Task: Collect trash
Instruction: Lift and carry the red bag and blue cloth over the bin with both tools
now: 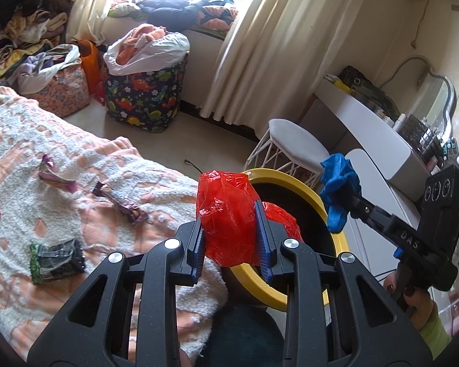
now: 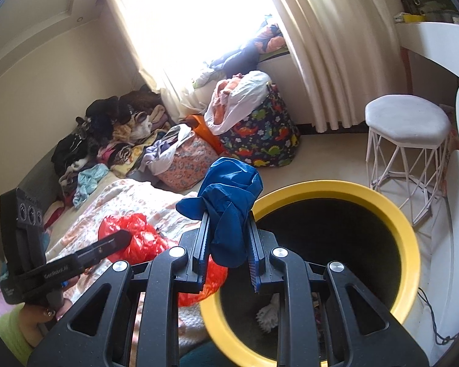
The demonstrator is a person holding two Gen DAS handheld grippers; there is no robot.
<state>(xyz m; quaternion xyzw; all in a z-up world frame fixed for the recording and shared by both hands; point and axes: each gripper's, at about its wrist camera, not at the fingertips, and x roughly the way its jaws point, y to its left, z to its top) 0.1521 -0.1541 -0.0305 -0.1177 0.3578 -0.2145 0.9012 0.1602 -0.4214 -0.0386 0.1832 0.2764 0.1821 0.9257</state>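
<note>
My left gripper [image 1: 231,214] is shut on a crumpled red plastic bag [image 1: 226,214], held at the near rim of a yellow-rimmed black bin [image 1: 318,205]. In the right wrist view the red bag [image 2: 137,238] hangs over the bed edge beside the bin [image 2: 394,214]. My right gripper [image 2: 228,229] is shut on a crumpled blue bag [image 2: 229,202], just left of the bin's opening; in the left wrist view that blue bag [image 1: 339,186] hangs at the bin's far right rim. Wrappers lie on the bed: two purple [image 1: 56,176] [image 1: 119,203], one green-black [image 1: 56,255].
A peach and white blanket [image 1: 76,153] covers the bed. A white stool [image 2: 408,140] stands behind the bin, a white vanity desk [image 1: 373,119] to the right. A dinosaur-print hamper [image 1: 143,98], a floral bag [image 1: 65,90] and piled clothes [image 2: 107,134] line the window wall. White crumpled paper [image 2: 267,313] lies inside the bin.
</note>
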